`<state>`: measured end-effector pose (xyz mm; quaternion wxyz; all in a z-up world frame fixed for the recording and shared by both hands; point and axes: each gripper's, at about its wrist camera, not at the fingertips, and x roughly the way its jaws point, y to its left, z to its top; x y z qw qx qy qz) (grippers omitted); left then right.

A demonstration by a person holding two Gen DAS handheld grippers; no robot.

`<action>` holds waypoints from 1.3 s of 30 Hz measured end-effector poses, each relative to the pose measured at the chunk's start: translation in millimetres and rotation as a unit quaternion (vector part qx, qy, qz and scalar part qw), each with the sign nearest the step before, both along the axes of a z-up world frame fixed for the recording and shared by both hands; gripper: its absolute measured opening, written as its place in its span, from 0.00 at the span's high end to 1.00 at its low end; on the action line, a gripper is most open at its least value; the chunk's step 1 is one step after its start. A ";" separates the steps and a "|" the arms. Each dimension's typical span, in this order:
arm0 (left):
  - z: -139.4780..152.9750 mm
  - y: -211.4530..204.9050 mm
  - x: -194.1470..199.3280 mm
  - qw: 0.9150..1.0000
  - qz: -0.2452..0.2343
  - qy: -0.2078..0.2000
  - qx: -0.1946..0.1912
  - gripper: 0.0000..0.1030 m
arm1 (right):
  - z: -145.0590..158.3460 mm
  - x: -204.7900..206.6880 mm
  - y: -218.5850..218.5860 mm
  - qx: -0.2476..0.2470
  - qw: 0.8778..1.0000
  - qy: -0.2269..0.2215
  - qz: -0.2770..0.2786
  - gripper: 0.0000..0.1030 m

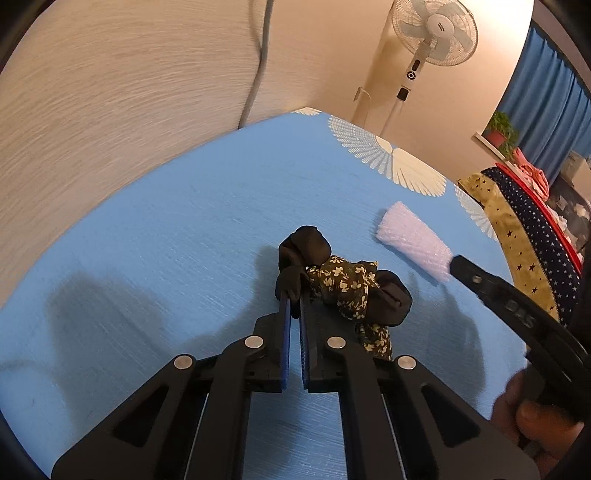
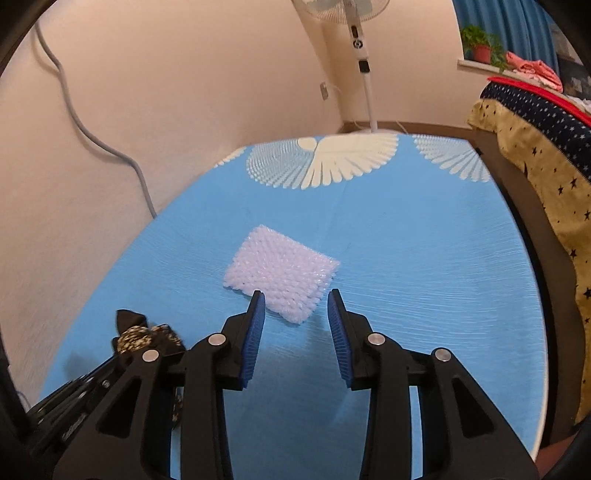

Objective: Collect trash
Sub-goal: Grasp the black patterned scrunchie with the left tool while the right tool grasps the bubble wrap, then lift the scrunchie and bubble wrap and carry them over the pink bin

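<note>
— Since the left wrist view comes first, what does it show?

— Low in the middle of the frame, the left gripper (image 1: 294, 308) is pinched shut on a dark fold of a crumpled cloth (image 1: 343, 284). This cloth is black, with a band of small cream flowers on dark brown, and it lies bunched on the blue table cover (image 1: 166, 236). To its right, in the middle right of the frame, lies a piece of bubble wrap (image 1: 413, 245), pale white and knobbly, flattened into a rough rectangle. One finger of the right gripper (image 1: 460, 264) touches its near end.

— Any writing?

— Raised letters on that gripper's arm, at the right edge; they look like "DAS", but I cannot be sure. A fan (image 1: 434, 31) stands at the upper right.

— And the right wrist view?

— There the right gripper (image 2: 296, 302) stands with its blue pads spread, nothing pressed between them. Its tips straddle the near corner of the bubble wrap (image 2: 282, 269), which sits in the centre of the frame. At the lower left, the cloth (image 2: 142, 338) shows partly behind the black arms. No readable writing here.
</note>
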<state>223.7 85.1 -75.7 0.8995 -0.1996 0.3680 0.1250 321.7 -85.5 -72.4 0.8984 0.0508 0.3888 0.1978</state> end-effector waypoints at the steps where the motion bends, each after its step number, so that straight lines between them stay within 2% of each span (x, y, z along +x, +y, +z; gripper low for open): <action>1: 0.4 -1.9 1.2 1.000 -0.002 0.001 0.003 0.96 | -2.2 2.7 2.1 0.000 1.000 0.006 0.001 0.65; 4: 0.0 -2.7 2.9 1.000 -0.003 0.001 0.006 0.96 | -5.3 7.6 9.1 -0.005 1.000 0.018 0.007 0.66; 6: 0.0 -2.3 3.0 1.000 -0.003 0.001 0.005 0.96 | -7.1 10.1 13.0 -0.012 1.000 0.025 0.011 0.74; 7: 0.1 -2.5 2.9 1.000 -0.003 0.001 0.006 0.96 | -7.5 10.0 13.4 -0.013 1.000 0.026 0.012 0.85; 11: -0.2 -5.5 3.7 1.000 -0.006 0.001 0.009 0.96 | -6.7 7.2 10.8 -0.007 0.999 0.027 0.014 0.94; 17: 0.3 -7.8 0.2 1.000 -0.011 -0.002 0.017 0.96 | 3.0 -11.8 -2.7 -0.004 1.000 0.011 0.005 0.95; 23: 2.6 -10.5 -5.0 1.000 -0.020 -0.008 0.014 0.96 | 26.3 -45.2 -26.7 -0.007 1.000 -0.013 -0.015 0.95; 39: 43.1 -46.3 -45.9 0.994 -0.090 -0.044 0.043 0.97 | 81.9 -149.8 -77.3 -0.036 0.995 -0.056 -0.071 0.95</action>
